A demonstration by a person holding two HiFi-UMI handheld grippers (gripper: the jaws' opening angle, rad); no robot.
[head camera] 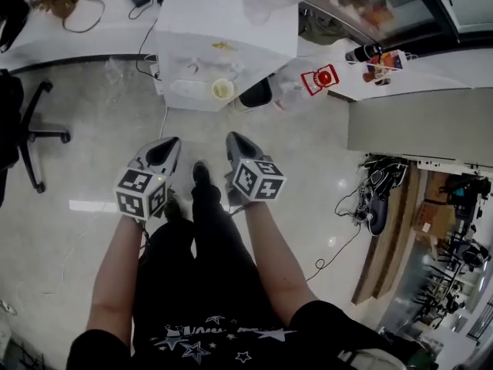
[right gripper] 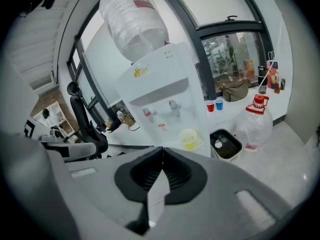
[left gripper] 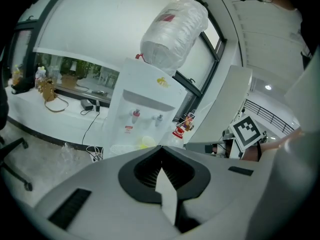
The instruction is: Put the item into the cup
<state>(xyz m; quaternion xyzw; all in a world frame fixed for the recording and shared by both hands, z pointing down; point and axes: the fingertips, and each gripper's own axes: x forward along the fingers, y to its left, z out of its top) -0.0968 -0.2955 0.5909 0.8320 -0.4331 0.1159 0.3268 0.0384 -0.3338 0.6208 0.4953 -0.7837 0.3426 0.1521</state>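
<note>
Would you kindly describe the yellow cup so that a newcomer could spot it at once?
Find the white water dispenser with the big clear bottle on top. Directly below its taps, on the dispenser's own ledge, sits the yellow cup. It is the only pale yellow cup; the red cup and blue cup stand well off to its right.

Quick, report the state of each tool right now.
Left grey two-jaw tool: closed, holding nothing.
Right grey two-jaw tool: closed, holding nothing.

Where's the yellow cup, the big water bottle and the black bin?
yellow cup (right gripper: 188, 138), right gripper view, its mouth.
water bottle (right gripper: 132, 24), right gripper view, its side.
black bin (right gripper: 226, 144), right gripper view, its opening.
</note>
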